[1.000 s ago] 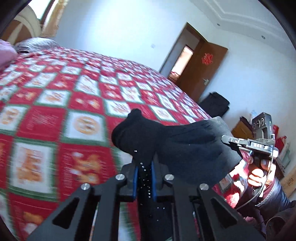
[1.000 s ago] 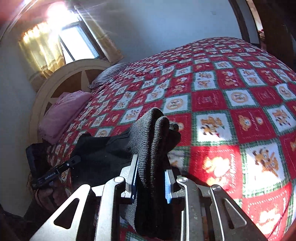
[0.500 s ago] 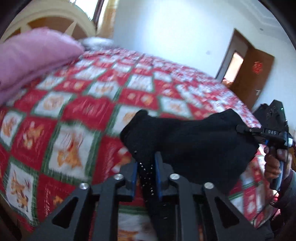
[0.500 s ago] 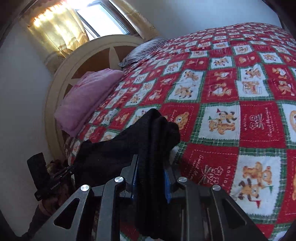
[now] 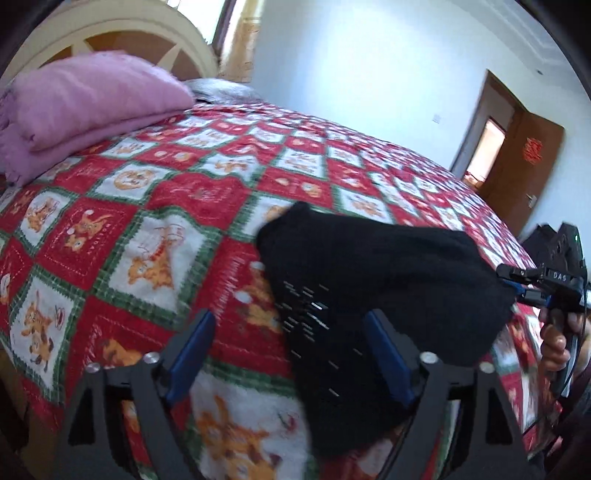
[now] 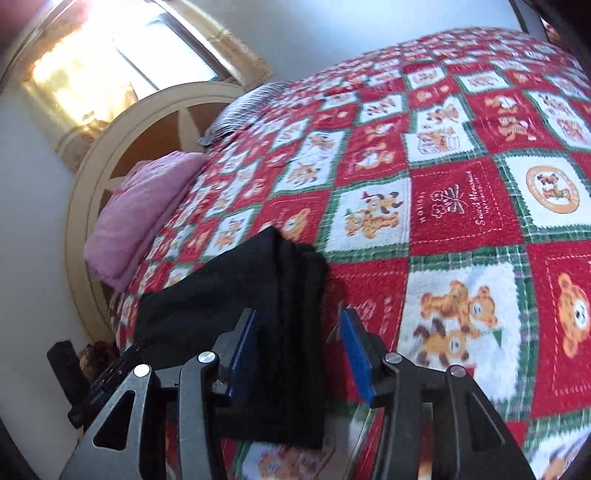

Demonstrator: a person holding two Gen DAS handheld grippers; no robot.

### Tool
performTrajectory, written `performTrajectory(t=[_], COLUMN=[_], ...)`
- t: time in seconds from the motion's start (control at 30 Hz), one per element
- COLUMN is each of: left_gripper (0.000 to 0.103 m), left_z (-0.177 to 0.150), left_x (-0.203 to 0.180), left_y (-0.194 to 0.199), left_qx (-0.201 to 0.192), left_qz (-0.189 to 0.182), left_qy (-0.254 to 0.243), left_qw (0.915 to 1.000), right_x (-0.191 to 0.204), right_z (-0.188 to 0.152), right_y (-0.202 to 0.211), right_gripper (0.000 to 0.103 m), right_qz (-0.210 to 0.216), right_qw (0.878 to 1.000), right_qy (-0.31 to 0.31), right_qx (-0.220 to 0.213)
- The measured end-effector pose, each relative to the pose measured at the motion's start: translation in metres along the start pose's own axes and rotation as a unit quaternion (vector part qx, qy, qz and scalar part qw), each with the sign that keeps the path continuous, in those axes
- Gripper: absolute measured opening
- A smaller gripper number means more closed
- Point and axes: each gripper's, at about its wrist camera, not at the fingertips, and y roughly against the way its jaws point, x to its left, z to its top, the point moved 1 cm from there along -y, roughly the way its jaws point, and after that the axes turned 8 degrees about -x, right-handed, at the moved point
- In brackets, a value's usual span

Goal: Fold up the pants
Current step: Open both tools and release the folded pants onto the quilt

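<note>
The folded black pants lie as a thick bundle on the red patterned bedspread near the bed's front edge. My left gripper is open, its blue pads spread on either side of one end of the bundle. In the right wrist view the pants show stacked layers. My right gripper is open around the other end, the left pad close against the cloth. The right gripper also shows in the left wrist view, held by a hand.
A folded pink blanket lies by the cream headboard at the bed's head, with a striped pillow beyond. A brown door stands open at the far wall. The bedspread stretches wide ahead.
Both grippers opened and let go of the pants, which now rest on the bedspread. Both views swung toward the head of the bed.
</note>
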Motion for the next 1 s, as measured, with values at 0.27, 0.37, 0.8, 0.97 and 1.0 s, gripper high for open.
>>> performTrajectory(t=[0.27, 0.37, 0.8, 0.97, 1.0], left_gripper=[0.101, 0.103, 0.103, 0.103, 0.103], left_z=[-0.014, -0.018, -0.010, 0.000, 0.003], left_x=[-0.010, -0.006, -0.022, -0.039, -0.044], left_y=[-0.006, -0.006, 0.024, 0.047, 0.053], left_qx=[0.006, 0.008, 0.012, -0.011, -0.016], left_qz=[0.025, 0.026, 0.059, 0.051, 0.049], left_qy=[-0.025, -0.015, -0.035, -0.049, -0.048], left_qw=[0.9994, 0.9995, 0.9976, 0.9975, 0.9975], right_x=[-0.008, -0.007, -0.012, 0.008, 0.013], right_z=[-0.018, -0.019, -0.020, -0.024, -0.024], right_y=[-0.001, -0.001, 0.043, 0.080, 0.087], right_gripper=[0.052, 0.053, 0.054, 0.054, 0.054], right_qz=[-0.061, -0.068, -0.108, -0.117, -0.120], right_qw=[0.998, 0.997, 0.993, 0.990, 0.989], right_qy=[0.033, 0.045, 0.030, 0.053, 0.060], right_qx=[0.009, 0.005, -0.023, -0.051, -0.057])
